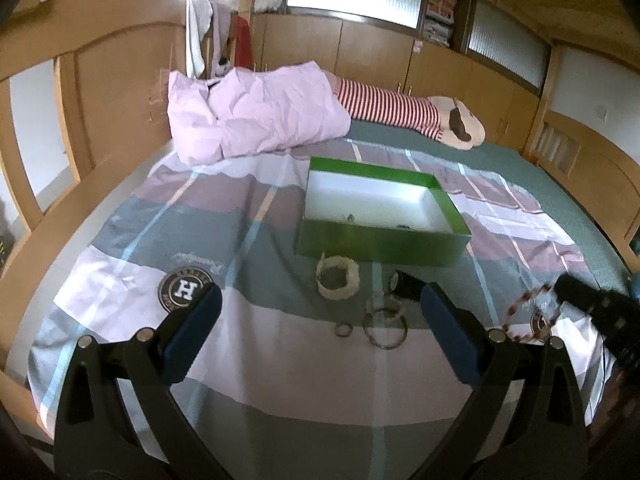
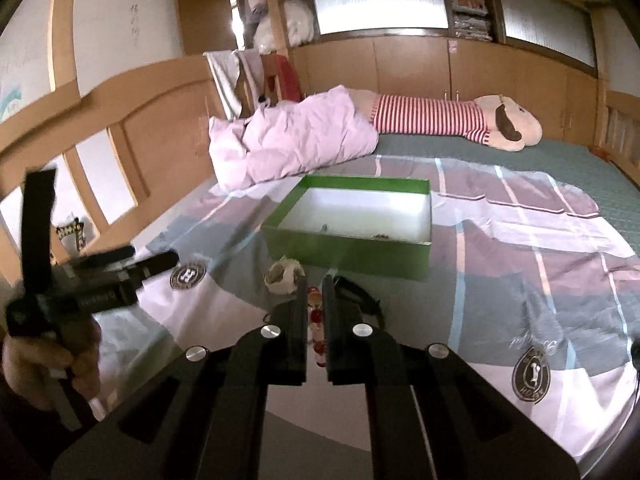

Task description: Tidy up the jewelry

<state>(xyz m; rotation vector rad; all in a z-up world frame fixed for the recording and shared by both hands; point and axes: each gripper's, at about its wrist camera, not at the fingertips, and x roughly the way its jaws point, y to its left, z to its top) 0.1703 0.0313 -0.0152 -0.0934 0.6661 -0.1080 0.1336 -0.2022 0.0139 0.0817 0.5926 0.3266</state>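
Between the right gripper's [image 2: 316, 316] clamped jaws hangs a red bead bracelet [image 2: 316, 320]; the left gripper [image 1: 320, 320] gapes empty above loose rings [image 1: 384, 322]. Carry the bracelet level over the green box [image 2: 344, 254], clear the near wall, then release low.

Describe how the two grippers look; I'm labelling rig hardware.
Both are black plastic with two long arms, cut-out slots and round silver pivot bolts. The left gripper has dark blue pads. The right gripper has black fingers. No cables or markings show.
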